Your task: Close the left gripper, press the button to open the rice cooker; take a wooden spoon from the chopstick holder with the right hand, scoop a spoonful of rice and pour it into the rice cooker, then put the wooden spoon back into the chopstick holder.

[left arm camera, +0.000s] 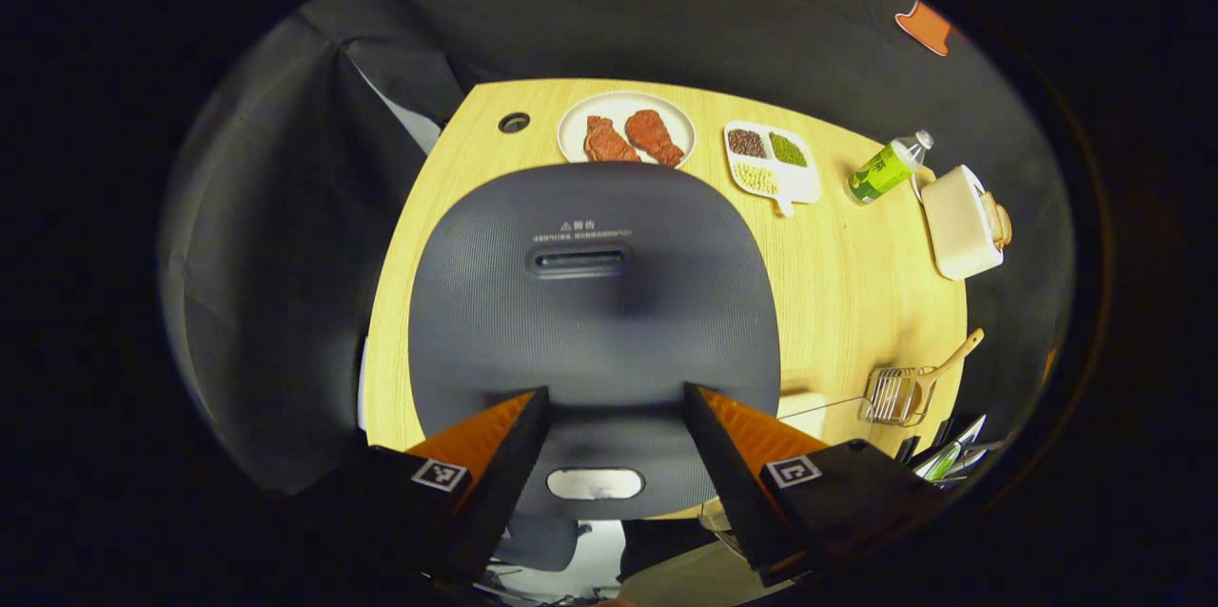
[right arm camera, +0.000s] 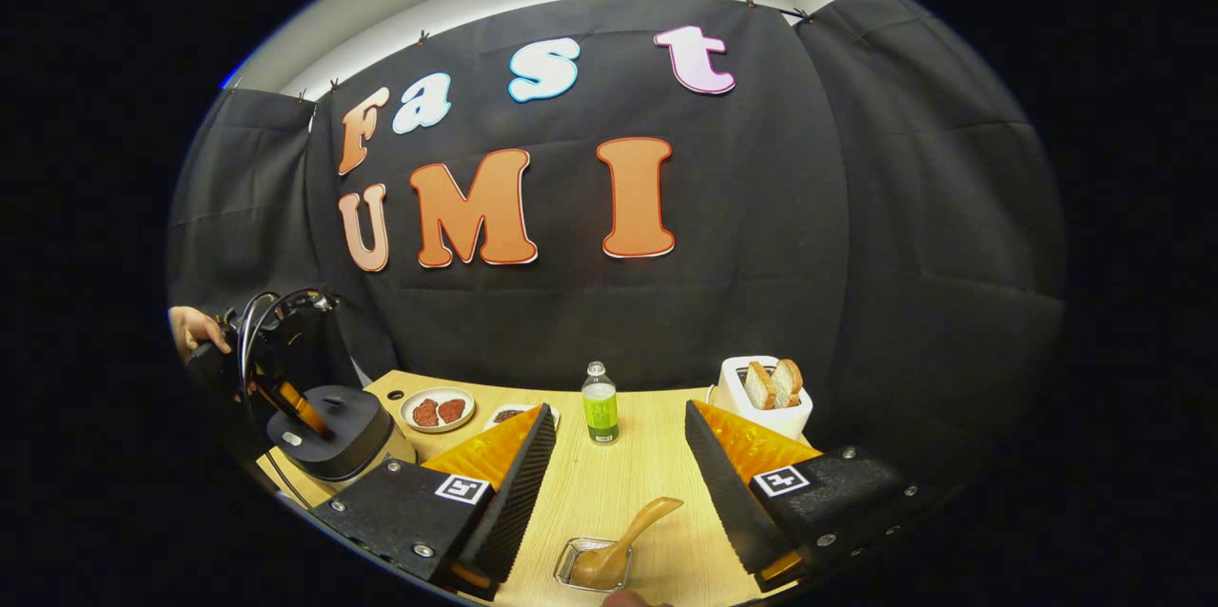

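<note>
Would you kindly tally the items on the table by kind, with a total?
Appliances: 2, rice cooker and toaster
Food dishes: 2, plate of meat and divided grain tray
Drinks: 1, green bottle
Utensils: 1, wooden spoon
Holders: 1, chopstick holder
Total: 7

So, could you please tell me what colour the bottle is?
Green bottle, clear top, best in the right gripper view.
</note>
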{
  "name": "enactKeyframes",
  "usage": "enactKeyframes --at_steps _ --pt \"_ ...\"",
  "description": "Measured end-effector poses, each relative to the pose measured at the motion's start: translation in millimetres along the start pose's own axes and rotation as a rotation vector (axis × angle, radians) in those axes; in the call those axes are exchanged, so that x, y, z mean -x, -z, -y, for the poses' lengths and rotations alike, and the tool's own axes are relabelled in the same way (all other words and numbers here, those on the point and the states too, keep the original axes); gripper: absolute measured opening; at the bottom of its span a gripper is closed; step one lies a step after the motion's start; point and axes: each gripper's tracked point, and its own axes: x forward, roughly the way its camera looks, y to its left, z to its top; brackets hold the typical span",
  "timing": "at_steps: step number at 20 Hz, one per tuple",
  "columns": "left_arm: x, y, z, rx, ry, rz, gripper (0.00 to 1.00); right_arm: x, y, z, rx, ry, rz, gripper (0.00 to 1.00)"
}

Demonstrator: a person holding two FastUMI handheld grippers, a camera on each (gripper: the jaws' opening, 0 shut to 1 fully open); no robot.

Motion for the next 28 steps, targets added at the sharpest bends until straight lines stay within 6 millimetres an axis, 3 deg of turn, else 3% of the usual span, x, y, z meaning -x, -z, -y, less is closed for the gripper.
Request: enactKeyframes --at_steps 1,5,15,17,25,28 --pt "2 5 0 0.009 -0.002 -0.02 0.94 -2 1 -2 0.0 -0.003 -0.002 0.86" --pt "5 4 0 0.02 -0.011 0.073 1.0 -2 -1 -20 0.003 -0.043 -0.001 0.86" --pt "20 2 2 -0.003 -0.029 0.461 0.99 -11 -30 -54 0.034 -0.13 0.031 0.86" --pt "42 -9 1 -0.015 -0.036 0.564 0.98 -15 -39 -60 0.038 -0.141 0.044 0.86" --pt "163 -59 21 -0.056 -0.094 0.993 0.98 -25 -49 -90 0.088 -0.178 0.074 0.85" --pt "187 -64 37 -0.069 -0.08 1.081 0.97 -26 -47 -98 0.112 -0.197 0.065 0.86"
